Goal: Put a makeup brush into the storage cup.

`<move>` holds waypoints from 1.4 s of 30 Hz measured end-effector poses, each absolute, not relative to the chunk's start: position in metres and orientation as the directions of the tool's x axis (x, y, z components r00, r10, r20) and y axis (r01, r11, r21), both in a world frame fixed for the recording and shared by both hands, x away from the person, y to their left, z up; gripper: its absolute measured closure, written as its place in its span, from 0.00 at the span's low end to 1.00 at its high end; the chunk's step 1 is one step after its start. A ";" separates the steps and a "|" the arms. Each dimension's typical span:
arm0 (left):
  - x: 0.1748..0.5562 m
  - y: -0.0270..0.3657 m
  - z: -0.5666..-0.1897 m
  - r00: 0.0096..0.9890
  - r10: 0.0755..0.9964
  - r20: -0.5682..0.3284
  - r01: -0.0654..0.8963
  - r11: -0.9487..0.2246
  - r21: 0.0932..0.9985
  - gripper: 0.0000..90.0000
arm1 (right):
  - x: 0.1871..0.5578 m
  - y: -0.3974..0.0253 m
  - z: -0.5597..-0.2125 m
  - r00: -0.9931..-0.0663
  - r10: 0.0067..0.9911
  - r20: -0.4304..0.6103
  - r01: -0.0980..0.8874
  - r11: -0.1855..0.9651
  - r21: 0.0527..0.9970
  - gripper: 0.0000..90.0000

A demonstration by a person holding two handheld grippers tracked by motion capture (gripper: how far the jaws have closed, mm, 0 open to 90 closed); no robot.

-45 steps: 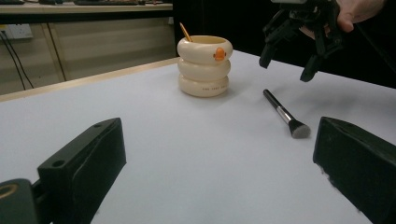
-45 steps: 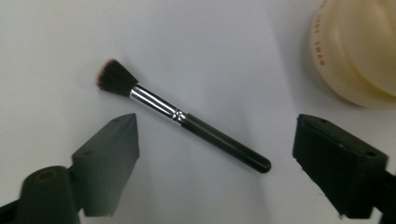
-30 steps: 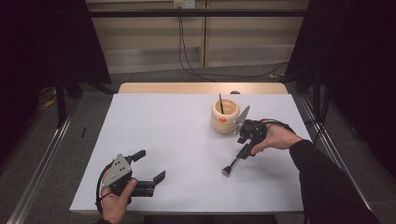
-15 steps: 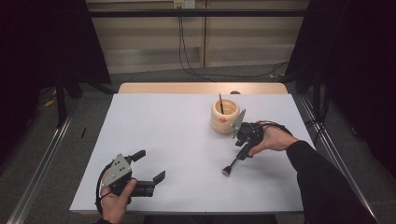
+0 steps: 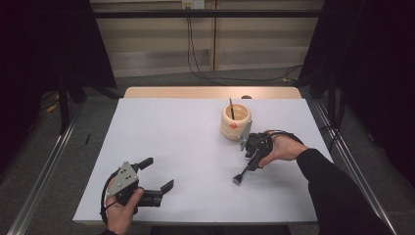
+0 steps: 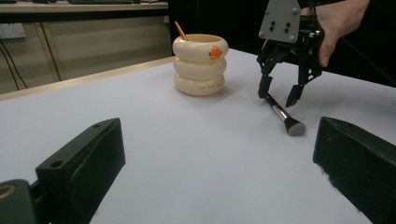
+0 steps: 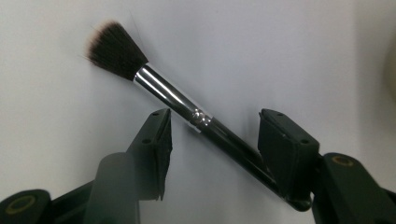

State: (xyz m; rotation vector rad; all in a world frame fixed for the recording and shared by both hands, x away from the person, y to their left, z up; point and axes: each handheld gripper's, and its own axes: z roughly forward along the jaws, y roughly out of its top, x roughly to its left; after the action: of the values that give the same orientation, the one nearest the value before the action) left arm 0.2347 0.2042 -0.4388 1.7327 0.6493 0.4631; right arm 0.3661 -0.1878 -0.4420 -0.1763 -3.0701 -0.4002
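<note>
Black-and-silver tool: one black-handled makeup brush with a silver ferrule and dark bristles (image 5: pixel 246 168) lies flat on the white table (image 5: pixel 171 142).
High view: right gripper (image 5: pixel 253 152) sits over the brush handle; cream ringed holder with an orange spot (image 5: pixel 235 122) just beyond it, one thin stick (image 5: pixel 232 108) inside. Left gripper (image 5: pixel 155 176) wide, idle, well apart.
Left gripper view: one holder, one brush; right gripper's tips straddle the handle.
Right gripper view: jaws apart, brush handle (image 7: pixel 219 135) crossing diagonally between them, far end near one pad.
Step advice: square the jaws across the handle, settle lower, then close behind the ferrule.
</note>
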 end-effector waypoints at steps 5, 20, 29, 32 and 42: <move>0.235 0.204 -0.439 0.768 0.640 -0.031 0.184 -0.174 0.967 0.02 | 0.363 -0.186 -0.446 -0.991 0.117 0.061 0.128 0.966 0.225 0.52; 0.235 0.204 -0.439 0.771 0.636 -0.027 0.183 -0.180 0.966 0.02 | 0.366 -0.189 -0.449 -0.993 0.112 0.044 0.119 0.969 0.217 0.75; 0.235 0.204 -0.439 0.773 0.633 -0.030 0.183 -0.177 0.967 0.02 | 0.367 -0.187 -0.449 -0.991 0.121 0.055 0.130 0.970 0.206 0.88; 0.235 0.204 -0.439 0.773 0.635 -0.024 0.179 -0.182 0.967 0.02 | 0.366 -0.186 -0.449 -0.986 0.151 0.066 0.161 0.967 0.199 0.89; 0.235 0.204 -0.439 0.769 0.639 -0.024 0.181 -0.182 0.966 0.02 | 0.367 -0.185 -0.449 -0.984 0.165 0.070 0.175 0.966 0.188 0.89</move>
State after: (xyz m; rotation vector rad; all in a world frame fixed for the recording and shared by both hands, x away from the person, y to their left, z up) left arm 0.2349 0.2043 -0.4388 1.7388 0.6455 0.4641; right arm 0.3674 -0.1849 -0.4486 -0.2648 -3.0620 -0.3005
